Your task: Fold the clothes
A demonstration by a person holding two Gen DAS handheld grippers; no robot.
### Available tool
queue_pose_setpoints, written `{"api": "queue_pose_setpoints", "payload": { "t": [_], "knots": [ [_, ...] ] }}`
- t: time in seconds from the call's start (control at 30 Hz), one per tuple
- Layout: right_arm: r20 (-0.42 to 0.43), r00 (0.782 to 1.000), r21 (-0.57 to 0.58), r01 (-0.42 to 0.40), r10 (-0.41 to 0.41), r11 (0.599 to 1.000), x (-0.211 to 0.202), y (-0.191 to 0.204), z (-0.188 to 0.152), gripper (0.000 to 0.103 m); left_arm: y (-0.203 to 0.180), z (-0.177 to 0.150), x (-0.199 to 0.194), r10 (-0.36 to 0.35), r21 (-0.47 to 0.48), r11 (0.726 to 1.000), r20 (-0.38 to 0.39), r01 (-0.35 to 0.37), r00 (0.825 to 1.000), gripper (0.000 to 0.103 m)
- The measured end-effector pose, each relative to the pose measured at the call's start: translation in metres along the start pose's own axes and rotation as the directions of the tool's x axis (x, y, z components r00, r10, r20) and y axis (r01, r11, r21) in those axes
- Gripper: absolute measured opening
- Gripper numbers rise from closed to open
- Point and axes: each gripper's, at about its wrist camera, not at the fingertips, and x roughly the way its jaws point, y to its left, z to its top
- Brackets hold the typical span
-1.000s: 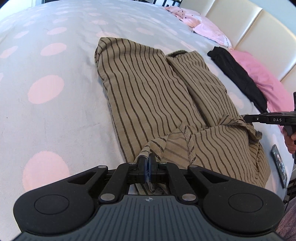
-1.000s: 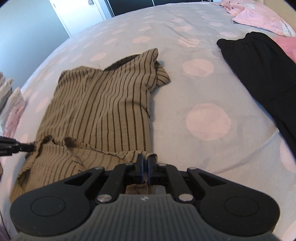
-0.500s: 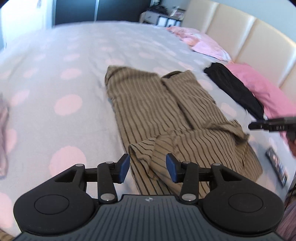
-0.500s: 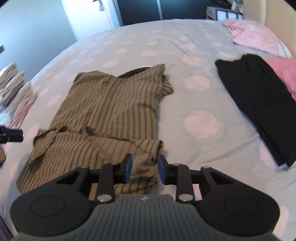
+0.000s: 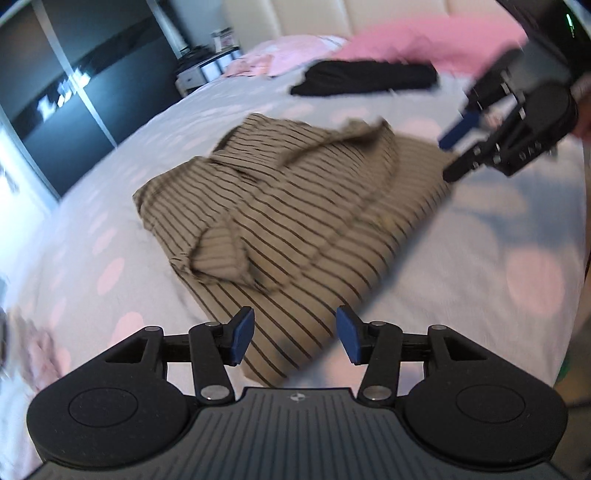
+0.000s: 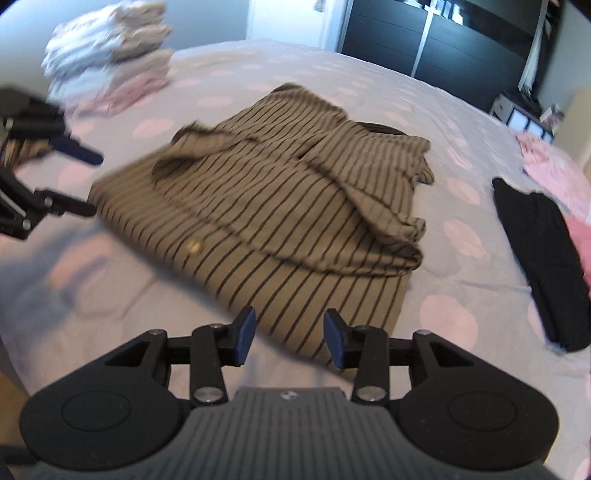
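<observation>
A tan shirt with dark stripes (image 5: 295, 221) lies partly folded on the bed, its lower part doubled over the body; it also shows in the right wrist view (image 6: 280, 206). My left gripper (image 5: 295, 338) is open and empty, hovering above the shirt's near corner. My right gripper (image 6: 290, 338) is open and empty above the shirt's near edge. Each gripper shows in the other's view: the right one (image 5: 452, 155) at the upper right, the left one (image 6: 90, 184) at the left edge, both open.
The bed cover (image 5: 498, 258) is pale grey with pink dots. A black garment (image 6: 546, 251) lies to the right, pink clothes (image 6: 554, 170) beyond it. A stack of folded clothes (image 6: 110, 55) sits at the far left. Dark wardrobe doors (image 6: 443, 33) stand behind.
Both grippers, shut on the shirt's hem one second ago, have let go and opened. They have pulled back and swung toward the shirt's sides; the folded-over part now rests on the body.
</observation>
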Motion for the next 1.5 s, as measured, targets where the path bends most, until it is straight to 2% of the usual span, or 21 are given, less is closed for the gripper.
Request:
{"api": "queue_pose_setpoints", "payload": {
  "t": [0.07, 0.17, 0.33, 0.47, 0.63, 0.73, 0.8, 0.83, 0.9, 0.93, 0.97, 1.03, 1.07, 1.23, 1.5],
  "knots": [
    [-0.025, 0.997, -0.071, 0.075, -0.077, 0.995, 0.005, 0.015, -0.008, 0.056, -0.020, -0.008, 0.003, 0.063, 0.105, 0.993, -0.007, -0.062, 0.998, 0.047],
    [-0.055, 0.984, -0.158, 0.160, -0.171, 0.974, 0.015, 0.027, -0.017, 0.057, -0.038, -0.019, 0.015, 0.156, 0.232, 0.962, -0.033, -0.144, 0.987, 0.047],
    [-0.044, 0.977, -0.288, 0.188, -0.209, 0.939, 0.029, 0.033, -0.027, 0.057, -0.045, -0.029, 0.034, 0.196, 0.325, 0.930, -0.045, -0.171, 0.980, 0.047],
    [0.003, 0.967, -0.389, 0.235, -0.254, 0.891, 0.041, 0.039, -0.028, 0.057, -0.050, -0.027, 0.049, 0.234, 0.377, 0.901, -0.010, -0.213, 0.972, 0.047],
    [0.050, 0.956, -0.480, 0.276, -0.288, 0.833, 0.053, 0.044, -0.028, 0.057, -0.050, -0.022, 0.065, 0.249, 0.412, 0.879, 0.032, -0.240, 0.968, 0.047],
    [0.064, 0.952, -0.500, 0.290, -0.299, 0.816, 0.060, 0.042, -0.024, 0.055, -0.050, -0.020, 0.075, 0.257, 0.433, 0.864, 0.058, -0.256, 0.965, 0.043],
    [0.075, 0.950, -0.504, 0.298, -0.302, 0.811, 0.062, 0.041, -0.022, 0.054, -0.052, -0.020, 0.077, 0.270, 0.469, 0.840, 0.077, -0.274, 0.960, 0.043],
    [0.086, 0.949, -0.510, 0.304, -0.304, 0.804, 0.063, 0.041, -0.022, 0.052, -0.053, -0.021, 0.078, 0.278, 0.487, 0.825, 0.088, -0.285, 0.957, 0.043],
    [0.106, 0.943, -0.527, 0.321, -0.314, 0.787, 0.065, 0.042, -0.023, 0.038, -0.054, -0.022, 0.080, 0.290, 0.508, 0.808, 0.098, -0.299, 0.952, 0.039],
    [0.115, 0.941, -0.542, 0.329, -0.319, 0.774, 0.066, 0.044, -0.023, 0.032, -0.053, -0.022, 0.081, 0.294, 0.511, 0.805, 0.098, -0.302, 0.951, 0.031],
    [0.124, 0.938, -0.556, 0.336, -0.324, 0.760, 0.068, 0.047, -0.024, 0.016, -0.053, -0.022, 0.082, 0.291, 0.512, 0.805, 0.097, -0.299, 0.952, 0.026],
    [0.137, 0.934, -0.575, 0.346, -0.329, 0.742, 0.068, 0.050, -0.024, 0.010, -0.053, -0.019, 0.082, 0.272, 0.514, 0.812, 0.087, -0.277, 0.958, 0.009],
    [0.137, 0.935, -0.573, 0.345, -0.328, 0.743, 0.067, 0.050, -0.022, 0.007, -0.052, -0.017, 0.081, 0.267, 0.512, 0.815, 0.086, -0.272, 0.960, 0.007],
    [0.140, 0.934, -0.541, 0.351, -0.330, 0.765, 0.053, 0.046, -0.009, 0.005, -0.039, -0.001, 0.069, 0.250, 0.481, 0.839, 0.074, -0.254, 0.965, 0.003],
    [0.157, 0.938, -0.525, 0.343, -0.308, 0.779, 0.011, 0.052, 0.014, 0.004, -0.023, 0.014, 0.030, 0.231, 0.462, 0.855, 0.065, -0.234, 0.971, 0.002]
  ]
}}
